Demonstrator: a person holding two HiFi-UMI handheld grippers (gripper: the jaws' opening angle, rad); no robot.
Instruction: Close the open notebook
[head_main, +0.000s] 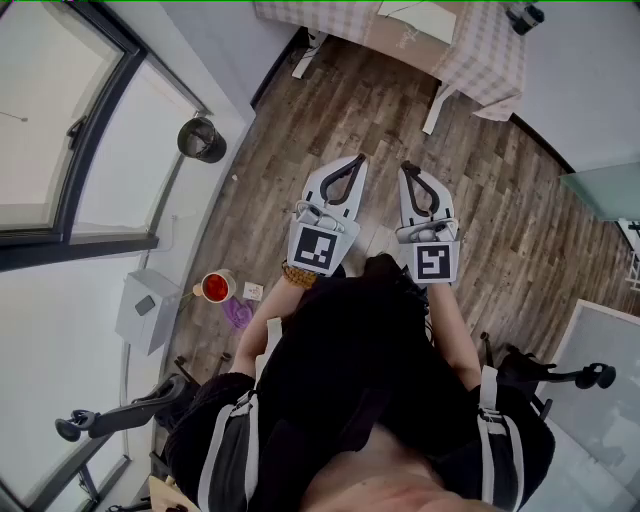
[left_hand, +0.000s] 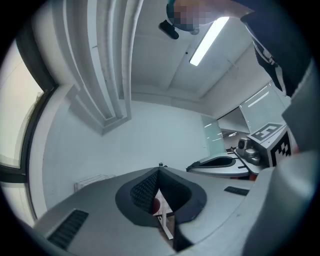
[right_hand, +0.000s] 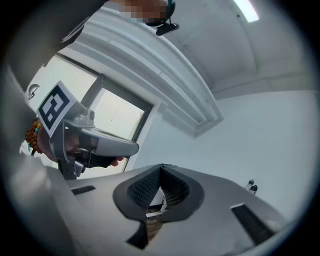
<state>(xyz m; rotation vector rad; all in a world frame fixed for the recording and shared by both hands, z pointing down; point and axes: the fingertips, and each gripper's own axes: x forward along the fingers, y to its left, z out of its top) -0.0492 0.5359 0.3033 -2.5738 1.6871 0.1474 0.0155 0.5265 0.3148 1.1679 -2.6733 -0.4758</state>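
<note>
In the head view I hold both grippers side by side at chest height over the wooden floor, pointing at a table with a checked cloth (head_main: 490, 60) at the far top. A flat white and tan thing (head_main: 415, 20) lies on that table; I cannot tell whether it is the notebook. My left gripper (head_main: 355, 158) has its jaws together at the tips with nothing between them, and so does my right gripper (head_main: 408, 168). The left gripper view shows the left gripper (left_hand: 160, 167) shut against a pale wall. The right gripper (right_hand: 161, 166) is shut too.
A dark grey bin (head_main: 201, 138) stands by the window wall at left. A red-filled cup (head_main: 216, 287) and a white box (head_main: 147, 308) sit lower left. A glass-topped desk (head_main: 605, 190) is at right. Chair bases (head_main: 570, 375) flank my legs.
</note>
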